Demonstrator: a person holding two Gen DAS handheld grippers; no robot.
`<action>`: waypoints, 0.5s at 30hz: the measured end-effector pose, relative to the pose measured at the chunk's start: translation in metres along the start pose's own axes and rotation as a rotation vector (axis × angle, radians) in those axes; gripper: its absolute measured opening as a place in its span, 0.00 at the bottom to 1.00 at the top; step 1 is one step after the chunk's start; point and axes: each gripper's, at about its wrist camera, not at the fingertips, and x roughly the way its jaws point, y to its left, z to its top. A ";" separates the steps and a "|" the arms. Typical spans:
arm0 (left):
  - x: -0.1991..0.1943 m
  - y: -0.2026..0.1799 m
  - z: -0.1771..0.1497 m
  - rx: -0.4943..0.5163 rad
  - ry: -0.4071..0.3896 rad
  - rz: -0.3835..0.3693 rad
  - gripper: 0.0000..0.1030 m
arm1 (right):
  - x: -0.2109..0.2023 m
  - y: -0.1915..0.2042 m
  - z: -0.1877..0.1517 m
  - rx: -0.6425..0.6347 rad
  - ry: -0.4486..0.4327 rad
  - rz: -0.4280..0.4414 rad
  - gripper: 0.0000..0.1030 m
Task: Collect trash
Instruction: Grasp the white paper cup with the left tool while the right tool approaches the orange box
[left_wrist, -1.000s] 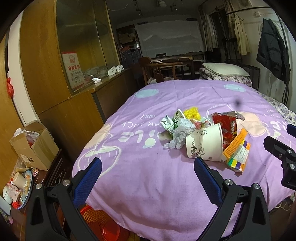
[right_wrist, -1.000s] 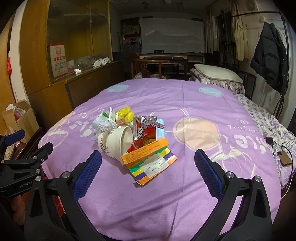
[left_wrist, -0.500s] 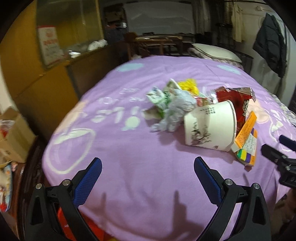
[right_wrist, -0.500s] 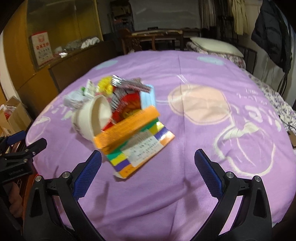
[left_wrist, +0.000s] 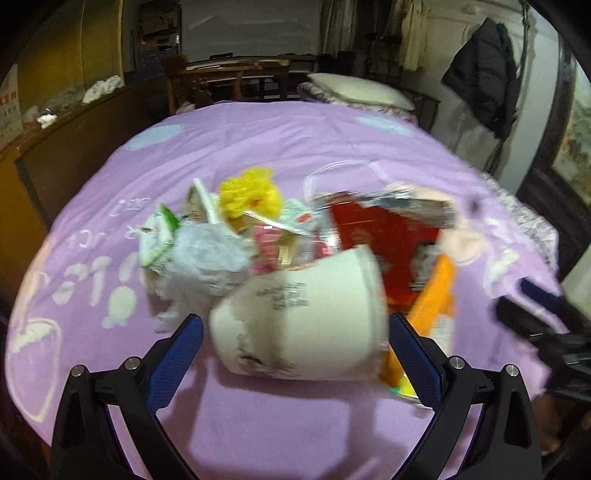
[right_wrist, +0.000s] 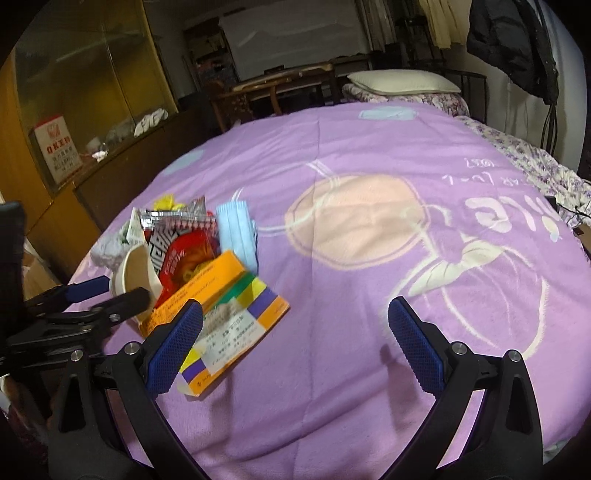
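A heap of trash lies on the purple blanket (left_wrist: 295, 140). A white paper cup (left_wrist: 299, 314) lies on its side, and my left gripper (left_wrist: 291, 354) stands open with the cup's base between its fingertips. Behind the cup are crumpled white plastic (left_wrist: 207, 258), a green-white wrapper (left_wrist: 159, 236), a yellow crumple (left_wrist: 247, 195) and a red snack bag (left_wrist: 380, 236). In the right wrist view my right gripper (right_wrist: 295, 347) is open above the blanket. Its left finger overlaps the orange and striped box (right_wrist: 225, 314). A blue face mask (right_wrist: 236, 229) lies beside the red bag (right_wrist: 184, 254).
A pillow (right_wrist: 402, 81) rests at the bed's far end. A wooden cabinet with glass doors (right_wrist: 81, 96) runs along the left side. A dark coat (left_wrist: 484, 92) hangs at the right. Wooden furniture (right_wrist: 280, 85) stands behind the bed.
Both grippers have come in closer to the heap. The left now has the cup between its open fingers. The right has dropped toward the orange box and blanket.
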 end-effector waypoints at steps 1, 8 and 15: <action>0.000 0.007 -0.002 0.007 0.000 0.030 0.95 | -0.001 0.000 0.001 -0.011 -0.001 -0.001 0.94; -0.041 0.085 -0.042 -0.051 0.026 0.248 0.94 | 0.008 0.019 -0.004 -0.099 0.045 0.058 0.94; -0.076 0.092 -0.072 -0.132 -0.010 0.122 0.94 | 0.016 0.027 -0.014 -0.122 0.090 0.084 0.94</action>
